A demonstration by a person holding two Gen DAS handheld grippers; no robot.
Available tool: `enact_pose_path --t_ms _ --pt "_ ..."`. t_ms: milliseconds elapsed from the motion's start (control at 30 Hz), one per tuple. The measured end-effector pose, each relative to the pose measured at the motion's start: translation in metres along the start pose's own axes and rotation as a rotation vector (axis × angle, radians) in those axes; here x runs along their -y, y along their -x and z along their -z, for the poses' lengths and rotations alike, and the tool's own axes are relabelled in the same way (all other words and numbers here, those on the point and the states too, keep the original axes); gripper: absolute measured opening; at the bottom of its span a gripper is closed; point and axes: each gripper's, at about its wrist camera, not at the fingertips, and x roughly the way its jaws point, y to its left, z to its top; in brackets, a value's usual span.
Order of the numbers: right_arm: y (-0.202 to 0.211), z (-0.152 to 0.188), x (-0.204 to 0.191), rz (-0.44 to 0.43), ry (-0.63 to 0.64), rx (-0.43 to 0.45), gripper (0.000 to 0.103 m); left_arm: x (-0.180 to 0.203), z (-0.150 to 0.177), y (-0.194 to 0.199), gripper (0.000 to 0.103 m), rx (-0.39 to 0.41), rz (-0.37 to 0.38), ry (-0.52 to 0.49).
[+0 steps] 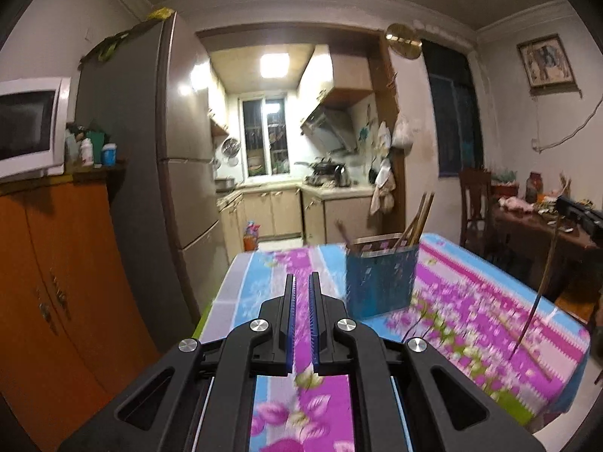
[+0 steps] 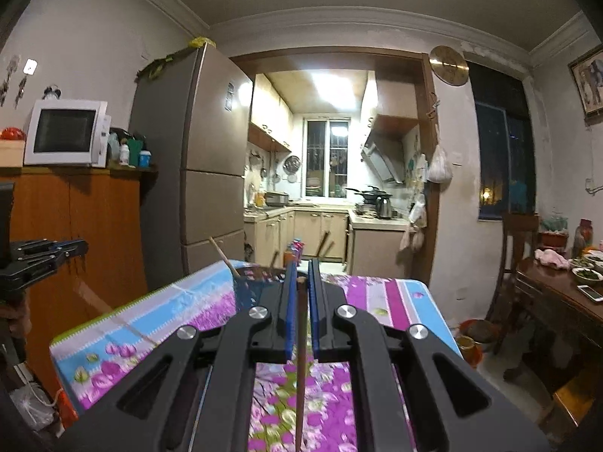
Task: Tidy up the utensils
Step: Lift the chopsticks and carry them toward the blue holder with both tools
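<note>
Up above a table (image 1: 490, 301) covered in a purple, pink and blue flowered cloth, both grippers point toward a lit kitchen (image 2: 324, 173) through a wide doorway. In the right wrist view the right gripper (image 2: 301, 275) has its blue-lined fingers (image 2: 289, 301) pressed together on a thin brown chopstick (image 2: 300, 358), which runs down between the pads and out of the bottom of the view, its pale tip showing just at the fingertips. From the left wrist view the same stick appears as a long dark sliver hanging over the right part of the cloth (the grip itself lies outside that view). The left gripper (image 1: 301, 282) is closed with only a slim gap between its pads, and nothing shows between them; it also appears at the left edge of the right wrist view. A blue utensil holder (image 1: 380, 275) stands upright on the table toward its far end, just ahead and to the right of the left gripper, with several wooden chopsticks (image 1: 416, 218) leaning out of its top; in the right wrist view it is mostly hidden behind the right gripper's fingers. To the left stand a tall grey fridge (image 2: 203, 158), an orange cabinet (image 1: 56, 263) and a white microwave (image 2: 66, 132) on top of it. A dark wooden side table (image 2: 557, 293) with dishes sits at the right.
</note>
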Motion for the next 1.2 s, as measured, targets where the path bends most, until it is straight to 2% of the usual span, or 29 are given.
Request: enact_pose_path --t_ms 100,200,333,400,467,533,600,633,700,767,833,1000,1133,1200 --pt "-0.004 -0.01 -0.001 -0.016 0.011 0.005 0.005 0.007 -0.014 0.004 0.008 0.04 0.016 -0.03" --pt "-0.005 -0.015 -0.005 -0.029 0.019 0.013 0.005 0.016 -0.017 0.001 0.008 0.079 -0.027 -0.101" --pt "-0.001 -0.01 -0.008 -0.053 -0.003 0.006 0.005 0.002 0.001 -0.001 0.007 0.005 -0.05 -0.074" --pt "0.007 -0.004 -0.009 -0.064 -0.005 0.004 0.005 -0.014 0.023 0.022 0.007 -0.028 -0.038 -0.049" --pt "0.015 -0.001 -0.011 -0.075 -0.001 0.004 0.005 -0.02 0.049 0.049 0.007 -0.067 0.037 -0.056" --pt "0.021 0.003 -0.01 -0.084 -0.008 -0.003 0.005 -0.014 0.095 0.077 0.007 -0.13 0.034 -0.089" --pt "0.023 0.005 -0.011 -0.092 -0.021 -0.017 0.005 -0.011 0.138 0.086 0.007 -0.234 0.055 -0.005" --pt "0.024 0.005 -0.012 -0.095 -0.024 -0.022 0.005 -0.011 0.152 0.087 0.007 -0.262 0.06 0.039" --pt "0.027 0.007 -0.017 -0.1 -0.025 -0.033 0.005 -0.005 0.185 0.087 0.007 -0.303 0.013 0.073" --pt "0.029 0.007 -0.022 -0.105 -0.022 -0.044 0.005 -0.003 0.204 0.085 0.007 -0.303 -0.036 0.085" --pt "0.032 0.007 -0.028 -0.107 -0.015 -0.055 0.005 -0.005 0.211 0.084 0.007 -0.284 -0.059 0.101" --pt "0.036 0.008 -0.037 -0.104 0.0 -0.068 0.005 -0.012 0.215 0.078 0.01 -0.257 -0.064 0.093" --pt "0.035 0.008 -0.039 -0.102 0.006 -0.076 0.005 -0.013 0.214 0.078 0.026 -0.238 -0.04 0.104" --pt "0.034 0.007 -0.041 -0.105 0.007 -0.077 0.005 -0.013 0.215 0.077 0.028 -0.237 -0.034 0.109"
